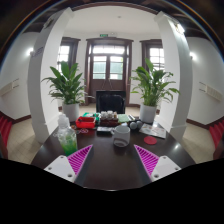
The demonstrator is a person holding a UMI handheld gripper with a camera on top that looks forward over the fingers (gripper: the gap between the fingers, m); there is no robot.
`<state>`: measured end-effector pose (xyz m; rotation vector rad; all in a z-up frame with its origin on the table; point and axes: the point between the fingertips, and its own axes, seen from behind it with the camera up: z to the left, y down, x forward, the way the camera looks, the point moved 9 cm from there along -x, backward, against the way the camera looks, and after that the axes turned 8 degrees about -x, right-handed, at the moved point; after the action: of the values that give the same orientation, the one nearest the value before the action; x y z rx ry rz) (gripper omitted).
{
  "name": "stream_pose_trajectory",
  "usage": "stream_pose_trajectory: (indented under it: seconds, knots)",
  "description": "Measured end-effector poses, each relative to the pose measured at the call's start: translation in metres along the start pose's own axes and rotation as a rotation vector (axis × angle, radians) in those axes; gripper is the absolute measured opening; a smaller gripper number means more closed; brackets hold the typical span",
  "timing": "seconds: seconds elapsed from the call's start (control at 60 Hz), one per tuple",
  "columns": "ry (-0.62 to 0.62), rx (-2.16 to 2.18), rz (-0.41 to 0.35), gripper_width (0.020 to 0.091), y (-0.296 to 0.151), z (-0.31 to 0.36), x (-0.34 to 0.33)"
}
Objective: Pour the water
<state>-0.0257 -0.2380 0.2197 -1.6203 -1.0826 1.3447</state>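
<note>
A clear plastic bottle (66,134) with greenish liquid stands on the dark table (105,165), just beyond my left finger. A pale cup-like object (122,135) sits near the table's middle, ahead of the fingers and slightly toward the right one. My gripper (112,160) is open, its magenta pads (80,156) spread wide with only bare tabletop between them. It is apart from both the bottle and the cup.
A small red object (151,140) lies beyond the right finger. Boxes and clutter (100,122) fill the table's far end. Two potted plants (68,88) flank a dark chair (110,102) before a door. Red seats stand at both sides.
</note>
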Motion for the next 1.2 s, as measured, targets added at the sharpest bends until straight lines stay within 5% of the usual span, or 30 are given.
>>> stream_pose_trajectory:
  seconds: [0.267,0.467,0.75,0.833,0.917,1.117,1.2]
  knots:
    - [-0.125,-0.008,0.040,0.0817,0.054,0.107,0.009]
    - [-0.173,0.018,-0.025,0.0815,0.041,0.150,0.049]
    - [-0.158,0.000,-0.017,0.0803,0.027,0.171,0.125]
    - [-0.182,-0.001,-0.045,0.0742,0.026,0.180,0.138]
    - [-0.152,-0.014,-0.062,0.0524,0.027,0.179,0.145]
    - [-0.133,-0.011,-0.095,0.0356,0.028,0.177,0.152]
    - [-0.122,-0.021,-0.117,0.0354,0.029,0.180,0.151]
